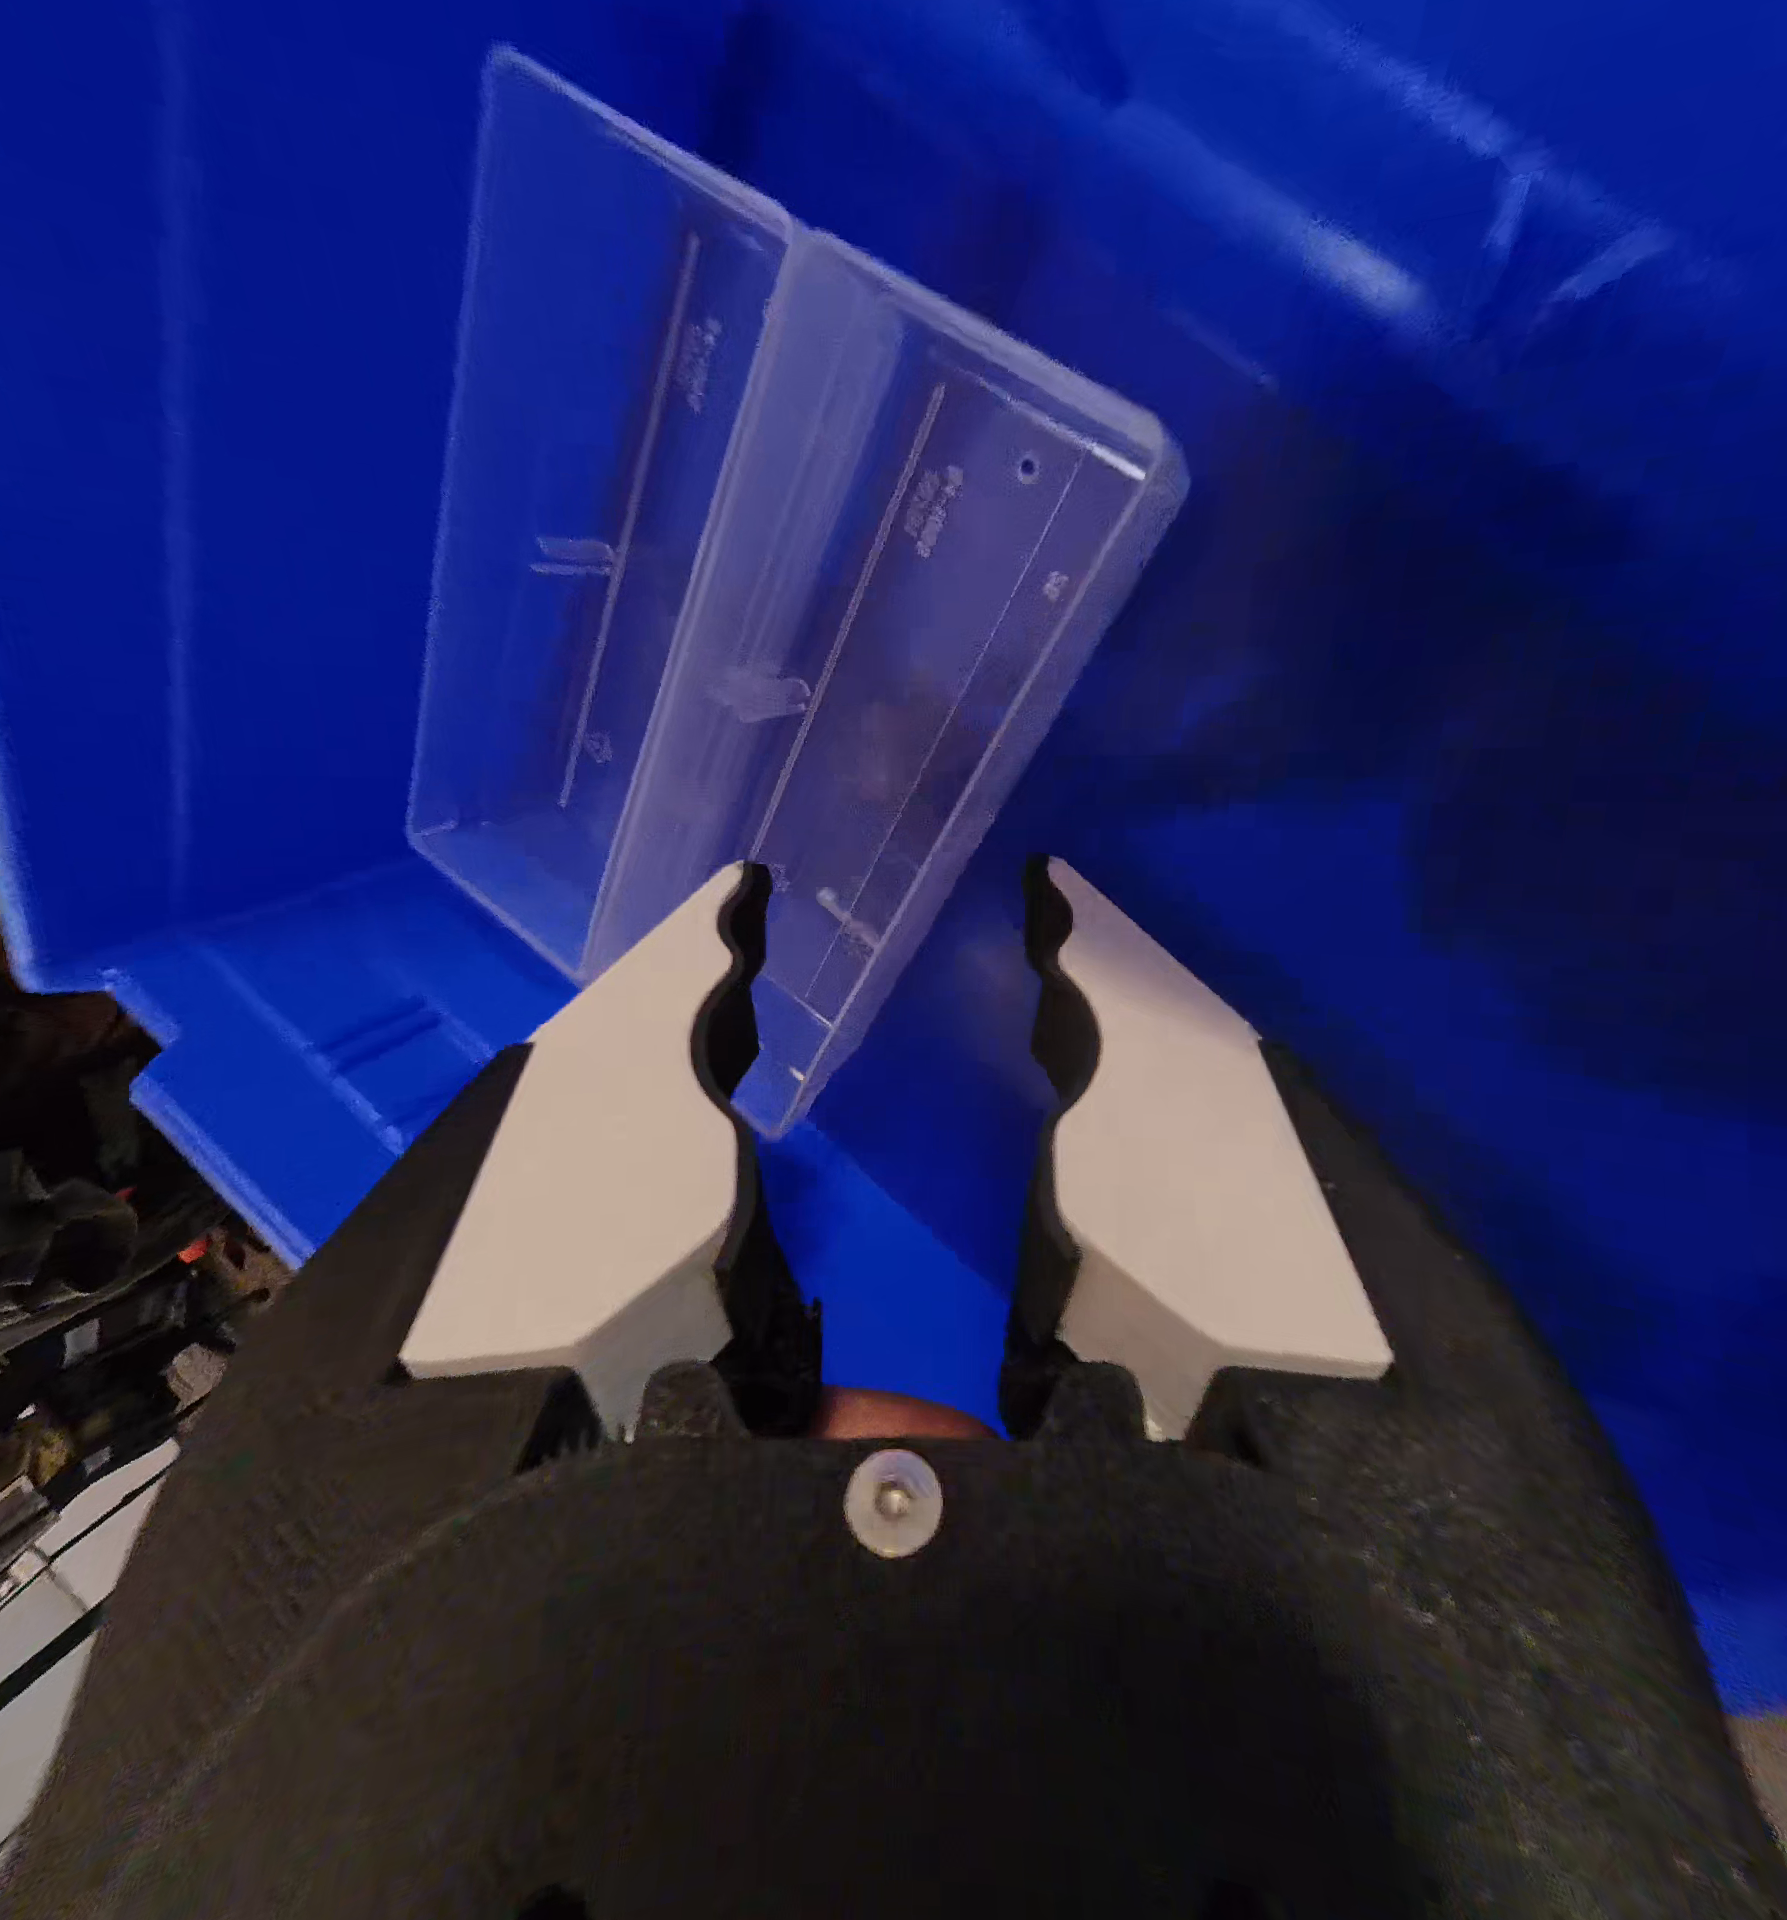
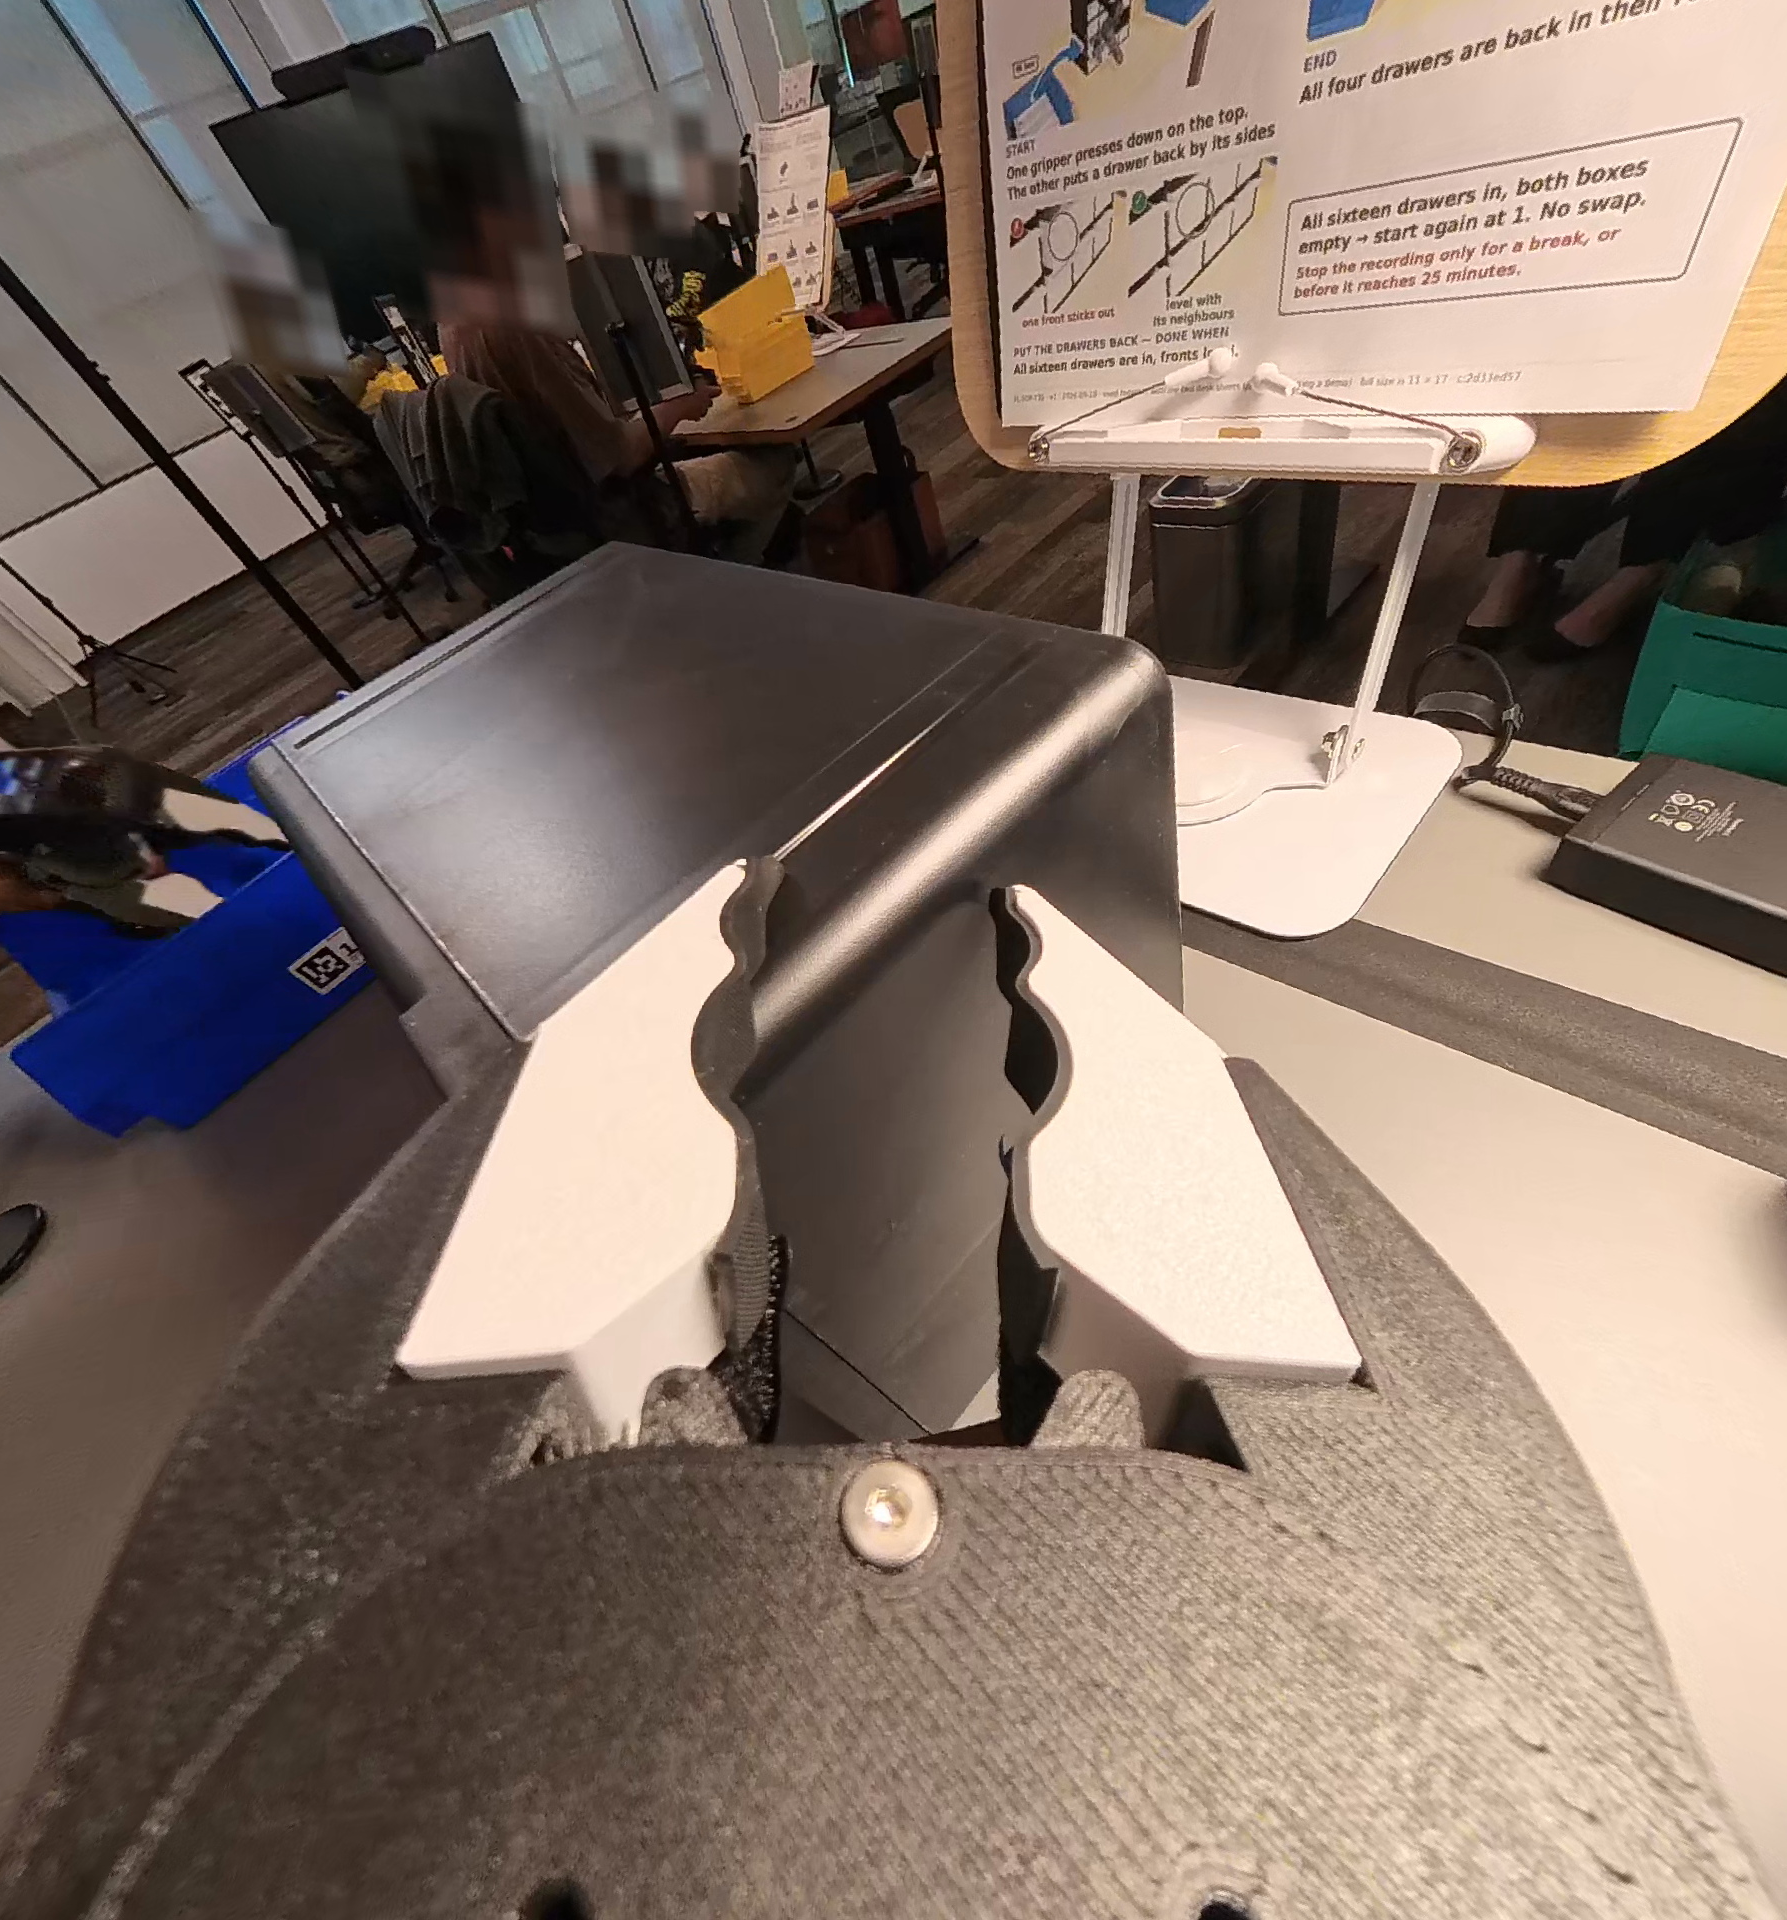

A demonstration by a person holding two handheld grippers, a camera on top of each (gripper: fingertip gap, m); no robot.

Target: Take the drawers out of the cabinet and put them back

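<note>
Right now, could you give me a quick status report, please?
Left gripper open over blue bin. Two clear drawers in bin. Right gripper open at black cabinet top edge.

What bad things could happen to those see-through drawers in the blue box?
The top clear drawer lies tilted across the other drawer in the blue bin, so it might slide or be awkward to pick up. The left gripper has open fingers close above its corner and could bump it.
</note>
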